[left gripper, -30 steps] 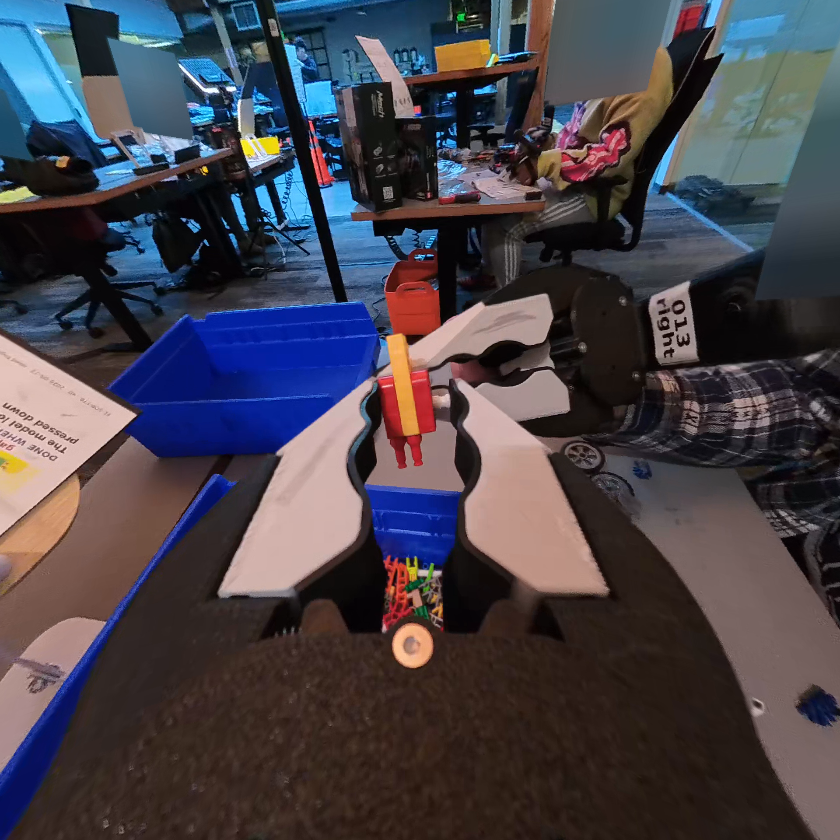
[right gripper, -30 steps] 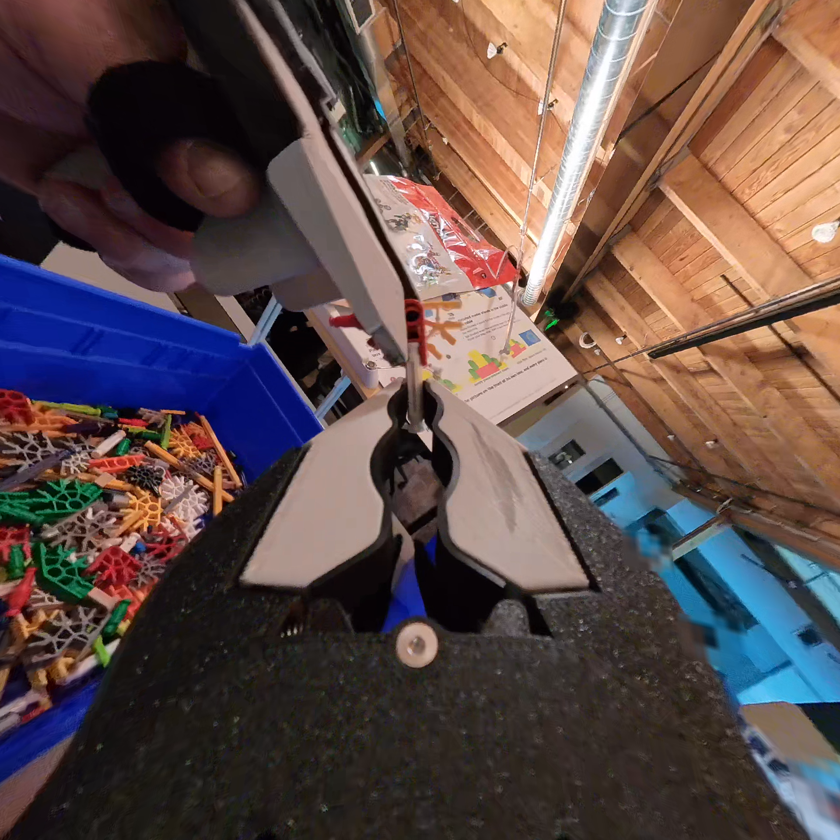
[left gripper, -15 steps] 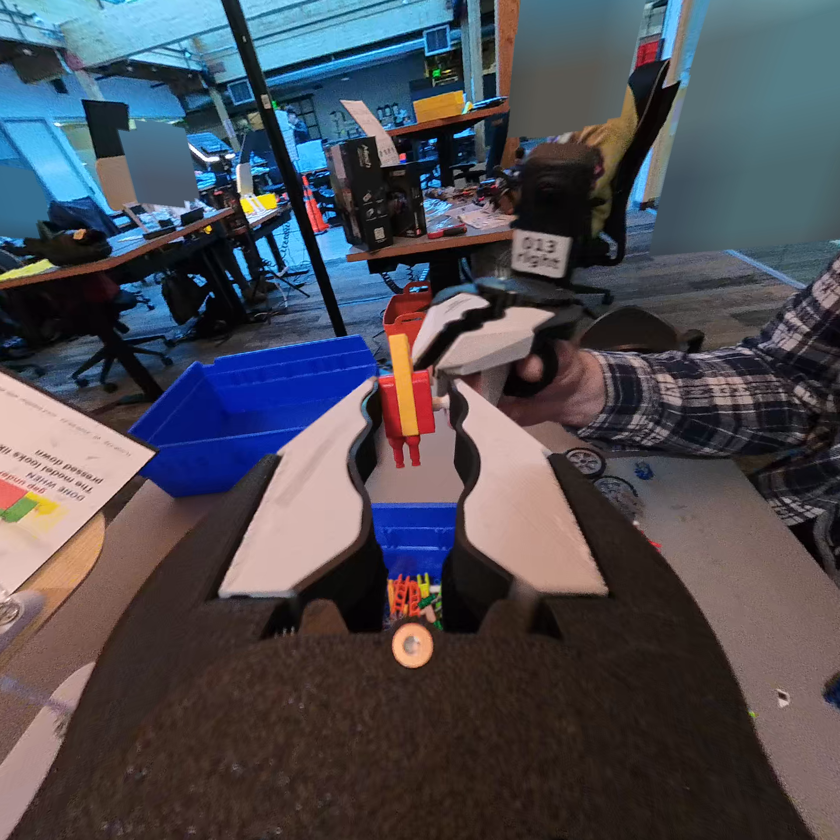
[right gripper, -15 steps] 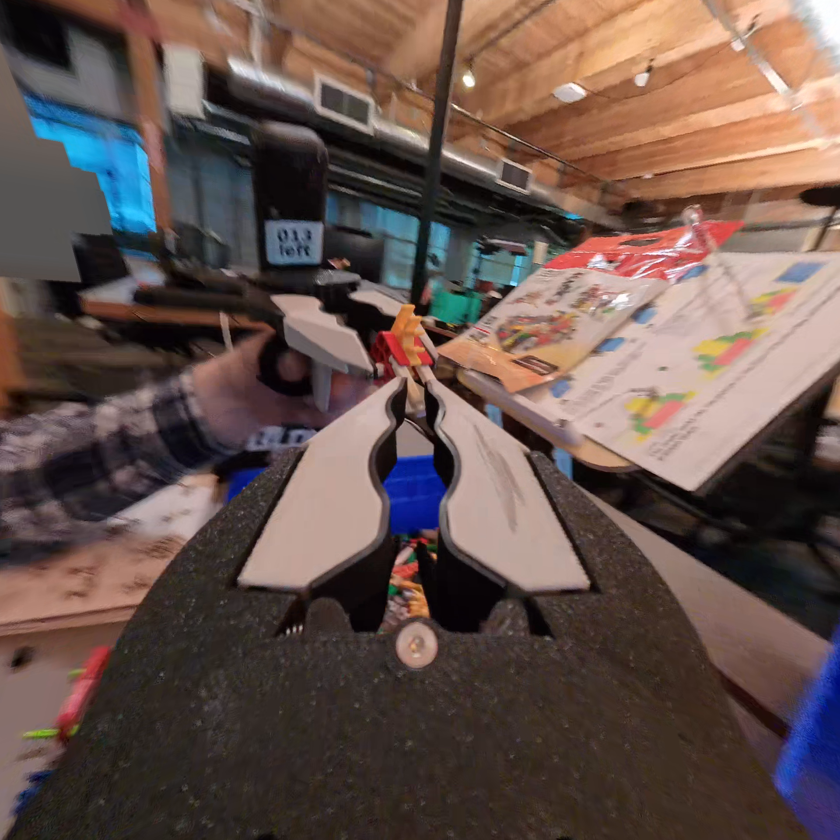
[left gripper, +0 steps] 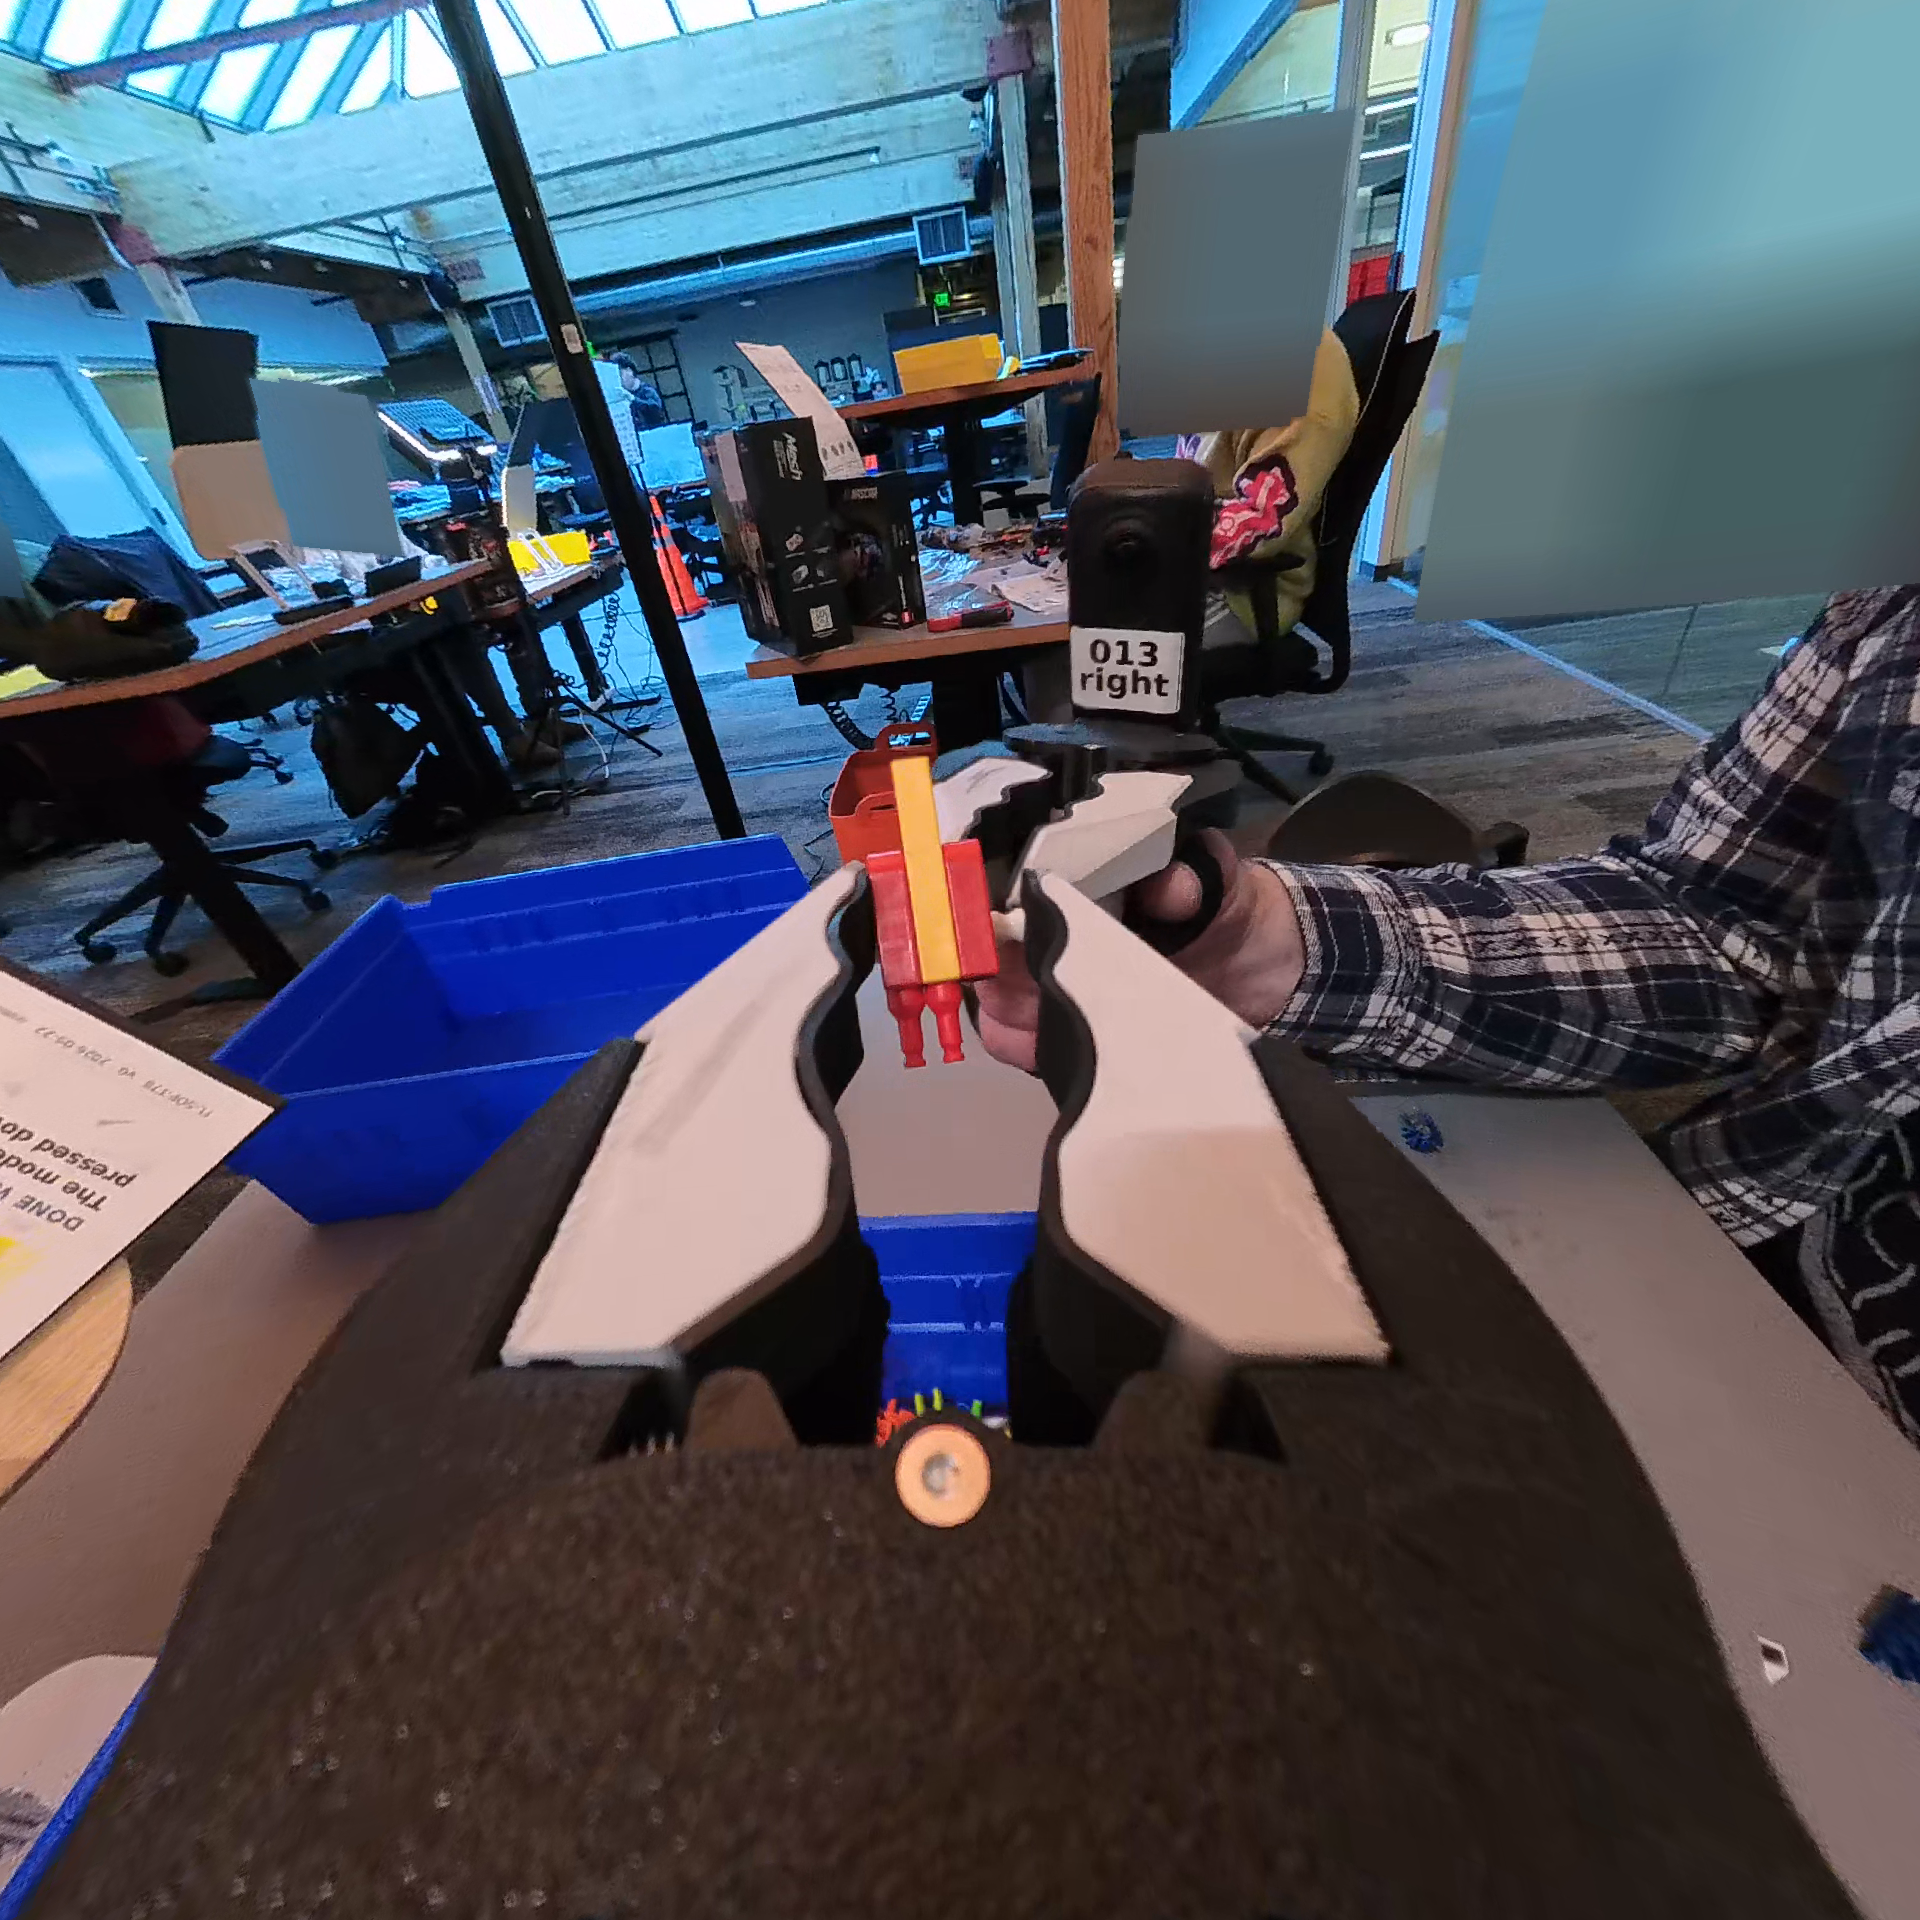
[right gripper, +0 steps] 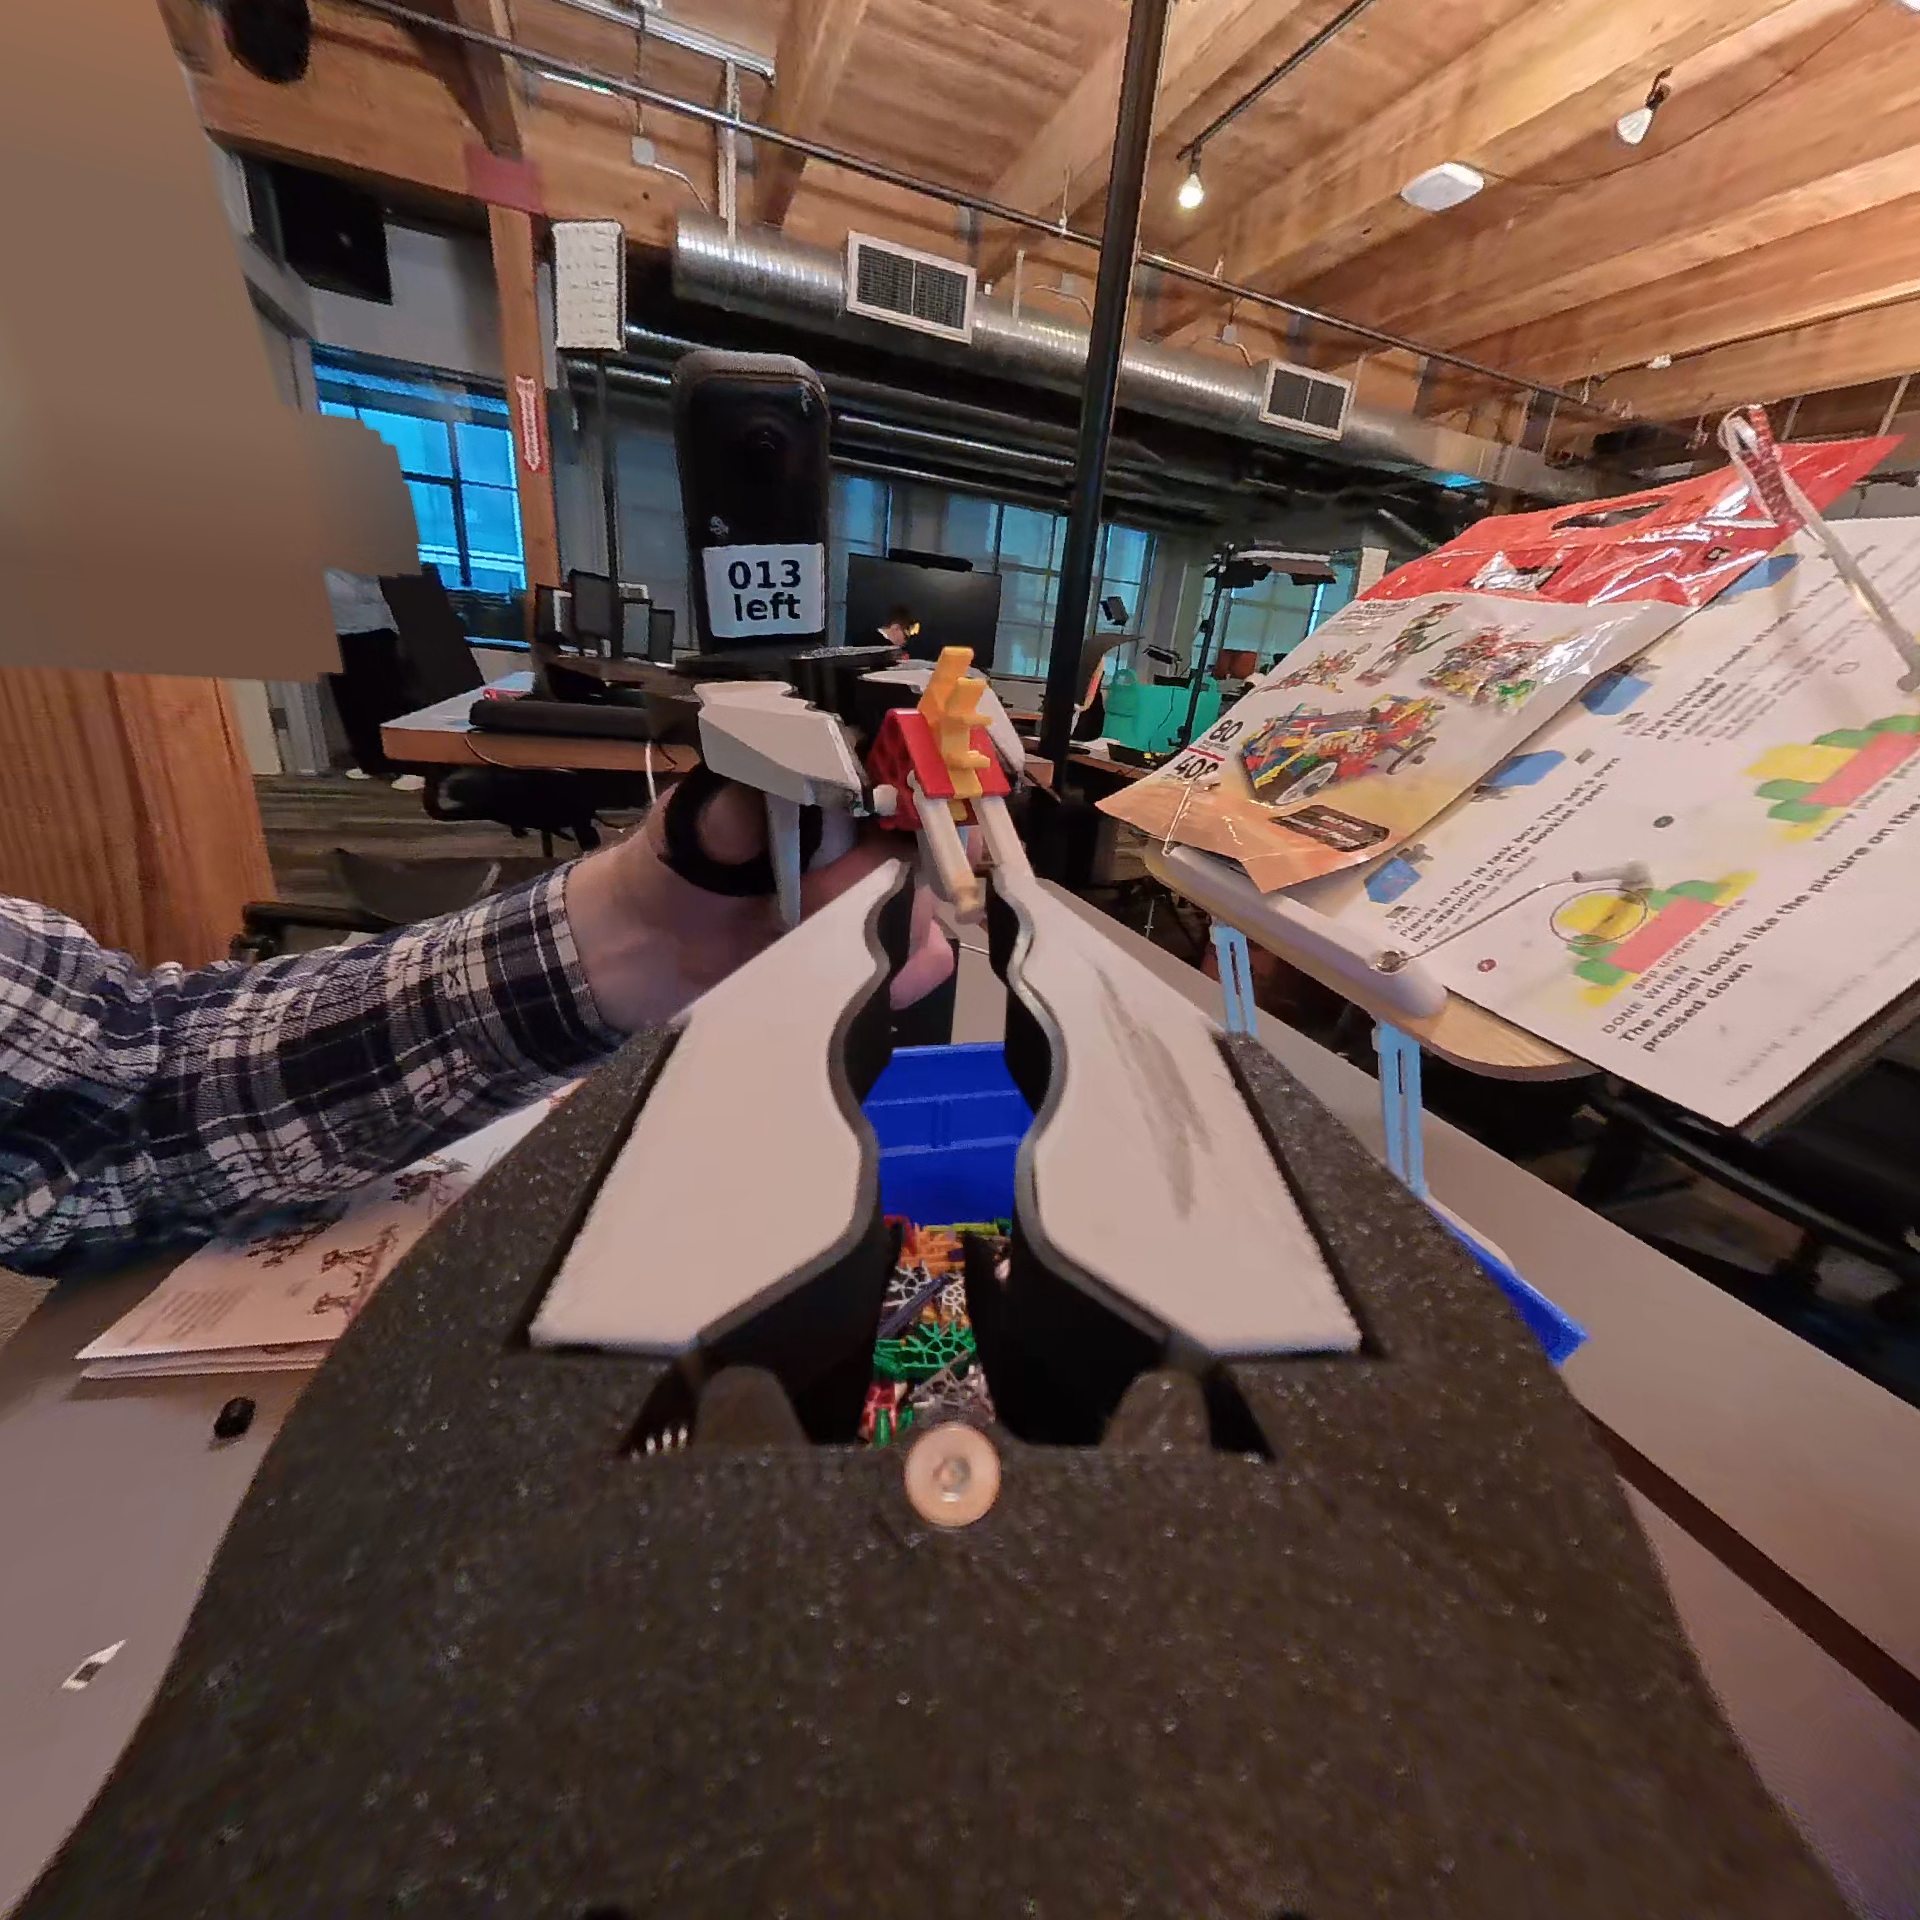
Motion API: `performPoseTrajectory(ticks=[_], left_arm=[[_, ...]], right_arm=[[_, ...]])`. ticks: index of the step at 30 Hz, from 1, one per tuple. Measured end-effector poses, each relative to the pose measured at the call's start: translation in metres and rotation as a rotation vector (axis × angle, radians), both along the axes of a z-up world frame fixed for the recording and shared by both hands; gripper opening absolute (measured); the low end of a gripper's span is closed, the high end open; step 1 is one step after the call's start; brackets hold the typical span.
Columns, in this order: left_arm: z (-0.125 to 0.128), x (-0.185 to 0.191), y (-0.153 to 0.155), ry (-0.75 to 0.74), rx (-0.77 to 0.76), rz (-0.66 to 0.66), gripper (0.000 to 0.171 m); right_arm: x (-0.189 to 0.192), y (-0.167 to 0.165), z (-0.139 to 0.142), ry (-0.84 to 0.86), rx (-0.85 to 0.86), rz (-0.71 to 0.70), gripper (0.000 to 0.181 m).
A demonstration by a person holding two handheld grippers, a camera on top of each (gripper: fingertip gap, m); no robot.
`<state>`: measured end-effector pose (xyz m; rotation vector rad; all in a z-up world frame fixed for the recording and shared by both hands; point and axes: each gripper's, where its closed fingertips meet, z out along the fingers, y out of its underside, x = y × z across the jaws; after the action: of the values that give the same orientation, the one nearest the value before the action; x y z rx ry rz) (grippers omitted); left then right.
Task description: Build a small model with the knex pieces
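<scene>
My left gripper [left gripper: 940,904] is shut on a small red and yellow connector piece [left gripper: 930,914] and holds it upright in the air. The piece also shows in the right wrist view [right gripper: 935,748], with white rods [right gripper: 948,857] sticking out of it toward me. My right gripper [right gripper: 945,888] faces the left one, tips around one rod's end with a narrow gap on both sides. The right gripper also shows just behind the piece in the left wrist view [left gripper: 1049,821], in a hand with a plaid sleeve. The left gripper appears in the right wrist view [right gripper: 914,769].
A blue bin [right gripper: 940,1101] of mixed coloured construction pieces [right gripper: 925,1340] sits below both grippers. A second blue bin [left gripper: 499,987] stands behind it. An instruction sheet on a wooden stand [right gripper: 1662,883] carries a red bag [right gripper: 1558,561]. A booklet [right gripper: 291,1288] lies on the grey table.
My right gripper has swung from pointing up at the ceiling to level, facing the left gripper, and its jaws have widened slightly around the rod. The left gripper rose a little, still holding the piece.
</scene>
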<state>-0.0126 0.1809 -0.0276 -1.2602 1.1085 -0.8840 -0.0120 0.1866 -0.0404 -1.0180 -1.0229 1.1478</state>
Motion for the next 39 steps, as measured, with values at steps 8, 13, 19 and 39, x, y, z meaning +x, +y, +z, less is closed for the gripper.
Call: performPoseTrajectory(ticks=[8, 13, 19, 39], left_arm=[[0.001, 0.005, 0.005, -0.044, -0.029, 0.012, 0.025], [-0.002, 0.006, 0.007, -0.071, -0.06, -0.006, 0.025], [0.001, 0.006, 0.014, -0.095, -0.102, 0.038, 0.025], [0.003, 0.014, 0.0, -0.081, -0.115, -0.029, 0.017]], right_arm=[[0.003, 0.005, -0.002, 0.004, 0.05, -0.044, 0.011], [0.0, 0.007, -0.007, -0.002, 0.01, -0.028, 0.008], [-0.002, 0.014, -0.007, -0.077, 0.198, -0.22, 0.011], [-0.027, -0.013, -0.014, -0.024, -0.08, 0.093, 0.002]])
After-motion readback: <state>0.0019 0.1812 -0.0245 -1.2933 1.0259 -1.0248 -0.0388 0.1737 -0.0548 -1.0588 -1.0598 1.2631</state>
